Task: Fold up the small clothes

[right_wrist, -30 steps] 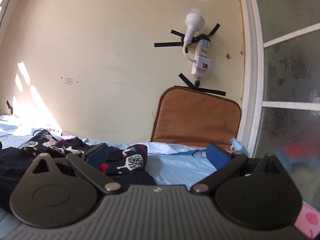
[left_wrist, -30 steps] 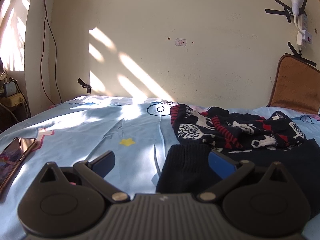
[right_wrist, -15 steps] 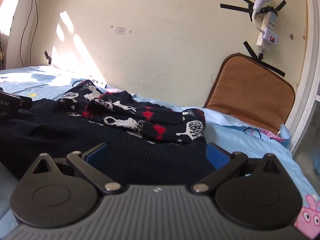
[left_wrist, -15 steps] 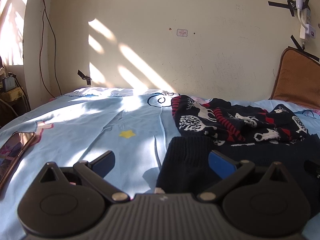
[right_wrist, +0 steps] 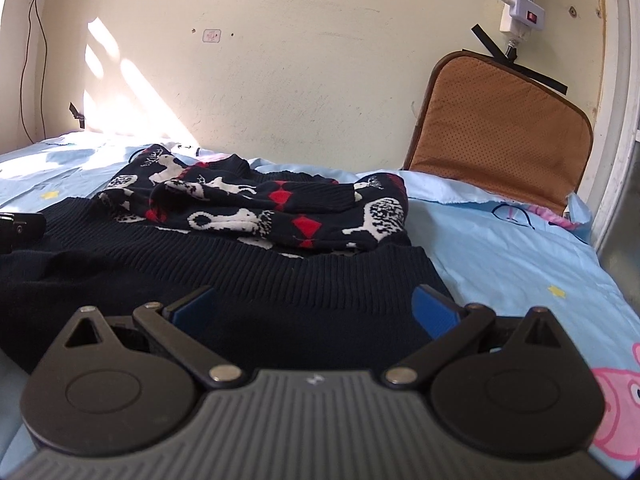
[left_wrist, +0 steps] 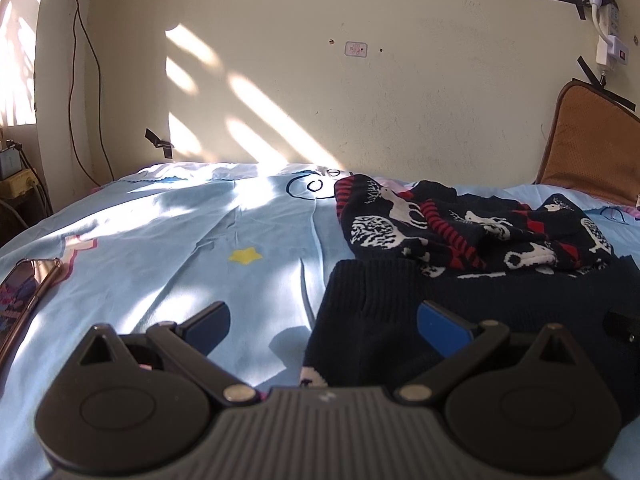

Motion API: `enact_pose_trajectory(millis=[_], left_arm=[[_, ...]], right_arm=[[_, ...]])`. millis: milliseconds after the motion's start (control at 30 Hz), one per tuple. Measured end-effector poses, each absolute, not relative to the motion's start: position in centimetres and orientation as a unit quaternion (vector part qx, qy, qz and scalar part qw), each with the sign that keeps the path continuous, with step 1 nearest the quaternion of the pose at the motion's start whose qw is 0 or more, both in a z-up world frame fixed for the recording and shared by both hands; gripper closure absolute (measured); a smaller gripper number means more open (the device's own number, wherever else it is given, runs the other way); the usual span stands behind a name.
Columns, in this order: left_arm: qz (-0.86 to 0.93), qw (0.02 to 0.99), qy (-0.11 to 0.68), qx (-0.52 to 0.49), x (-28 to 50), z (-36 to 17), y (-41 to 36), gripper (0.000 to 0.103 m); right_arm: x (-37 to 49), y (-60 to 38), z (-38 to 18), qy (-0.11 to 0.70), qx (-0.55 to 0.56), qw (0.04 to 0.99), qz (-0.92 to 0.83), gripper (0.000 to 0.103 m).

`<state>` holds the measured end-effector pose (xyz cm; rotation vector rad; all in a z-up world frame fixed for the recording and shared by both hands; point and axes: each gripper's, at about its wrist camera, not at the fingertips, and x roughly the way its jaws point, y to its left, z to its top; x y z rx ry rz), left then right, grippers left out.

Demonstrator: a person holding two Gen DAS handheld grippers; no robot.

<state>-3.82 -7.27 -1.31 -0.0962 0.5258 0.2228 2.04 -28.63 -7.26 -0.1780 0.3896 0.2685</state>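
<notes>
From the left wrist view, we see our left claw (left_wrist: 322,318) with its blue fingers spread wide apart, gripping nothing. The left corner of the dark ribbed sweater hem (left_wrist: 368,304) lies between them, nearer the right finger, on the pale blue bed sheet (left_wrist: 180,240). Just beyond the hem, ahead and to the right of the claw, the patterned sweater part (left_wrist: 460,228) with white reindeer and red bands lies bunched on top of the dark knit. A phone (left_wrist: 24,296) lies far to the claw's left, and a yellow star print (left_wrist: 245,255) sits ahead on the sheet. A small sticker (left_wrist: 355,49) on the wall carries marks too small for us to read. At the right edge a black piece of the other claw shows over the knit.

From the right wrist view, our right claw (right_wrist: 314,310) also stands wide apart and empty, low over the dark ribbed hem (right_wrist: 280,280), whose right corner lies just ahead of the right finger. The patterned bundle (right_wrist: 260,204) lies straight ahead. A brown cushion (right_wrist: 500,136) leans on the wall ahead to the right, under a white power strip (right_wrist: 520,4). A pink pig cartoon (right_wrist: 618,392) is printed on the sheet at the claw's right. We can read no writing here.
</notes>
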Motion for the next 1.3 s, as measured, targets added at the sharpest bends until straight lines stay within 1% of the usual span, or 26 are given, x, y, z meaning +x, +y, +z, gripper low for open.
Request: enact_pose_trajectory(millis=[533,1300], left_arm=[[0.108,0.953,0.281,-0.036,-3.06,-1.69,-7.59,0.000],[0.106,0.955,0.274,-0.037,-3.32,-1.62,-7.52,0.000]], right_arm=[[2.51,-29.38,-7.32,0.207,-0.065,0.968,0.123,0.000],[2.64,-29.24,-7.43,0.211,-0.077,0.969,0.103,0.000]])
